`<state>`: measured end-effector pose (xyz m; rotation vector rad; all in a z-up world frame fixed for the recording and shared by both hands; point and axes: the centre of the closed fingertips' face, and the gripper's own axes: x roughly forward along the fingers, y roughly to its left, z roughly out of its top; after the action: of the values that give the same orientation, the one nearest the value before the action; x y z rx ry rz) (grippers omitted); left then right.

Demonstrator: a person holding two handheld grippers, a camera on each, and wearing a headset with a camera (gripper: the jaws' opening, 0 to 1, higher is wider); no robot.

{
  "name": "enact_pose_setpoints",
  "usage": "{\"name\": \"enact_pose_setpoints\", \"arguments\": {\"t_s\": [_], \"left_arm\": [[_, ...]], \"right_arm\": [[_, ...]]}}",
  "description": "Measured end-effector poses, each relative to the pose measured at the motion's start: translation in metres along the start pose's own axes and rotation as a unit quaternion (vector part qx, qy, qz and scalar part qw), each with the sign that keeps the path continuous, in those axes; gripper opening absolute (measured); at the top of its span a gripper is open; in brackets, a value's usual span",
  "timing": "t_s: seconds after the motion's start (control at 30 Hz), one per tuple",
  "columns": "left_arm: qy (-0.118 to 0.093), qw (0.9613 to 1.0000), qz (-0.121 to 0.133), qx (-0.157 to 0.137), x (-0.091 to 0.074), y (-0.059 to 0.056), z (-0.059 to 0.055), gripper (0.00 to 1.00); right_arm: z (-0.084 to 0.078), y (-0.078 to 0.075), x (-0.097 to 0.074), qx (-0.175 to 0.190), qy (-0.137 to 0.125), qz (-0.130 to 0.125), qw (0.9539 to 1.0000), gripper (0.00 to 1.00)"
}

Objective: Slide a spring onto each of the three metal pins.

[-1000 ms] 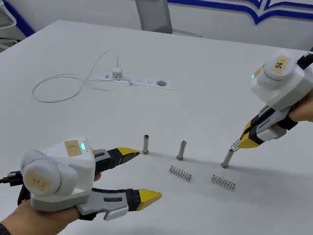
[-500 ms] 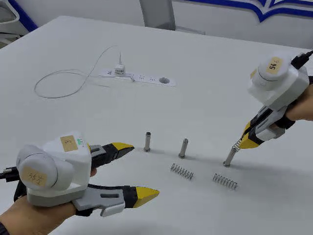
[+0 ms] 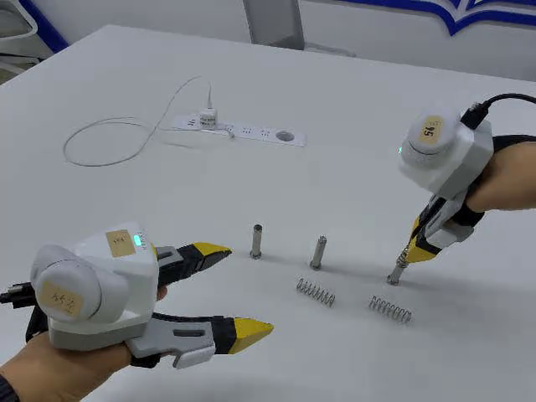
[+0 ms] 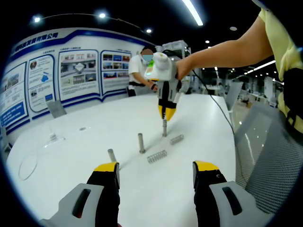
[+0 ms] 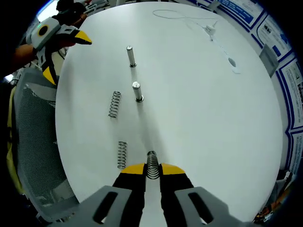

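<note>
While the left claw point(image 4: 156, 166) gapes, the right claw point(image 5: 152, 170) pinches a thin silvery coiled spring point(image 5: 152, 162).

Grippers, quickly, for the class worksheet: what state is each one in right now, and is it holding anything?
Left gripper: open, holding nothing.
Right gripper: shut on a spring at the end pin.
</note>
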<state>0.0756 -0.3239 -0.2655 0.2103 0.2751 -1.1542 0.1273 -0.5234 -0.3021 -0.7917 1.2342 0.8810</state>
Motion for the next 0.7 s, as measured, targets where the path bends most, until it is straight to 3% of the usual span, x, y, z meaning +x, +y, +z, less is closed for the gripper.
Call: {"name": "enact_pose_setpoints", "arguments": {"t_s": [0.7], "left_arm": [[0.001, 1.0000, -0.003, 0.000, 0.000, -0.002, 0.000, 0.63]], "right_arm": [[-0.008, 0.006, 0.031, 0.018, 0.007, 0.018, 0.9997, 0.13]]}}
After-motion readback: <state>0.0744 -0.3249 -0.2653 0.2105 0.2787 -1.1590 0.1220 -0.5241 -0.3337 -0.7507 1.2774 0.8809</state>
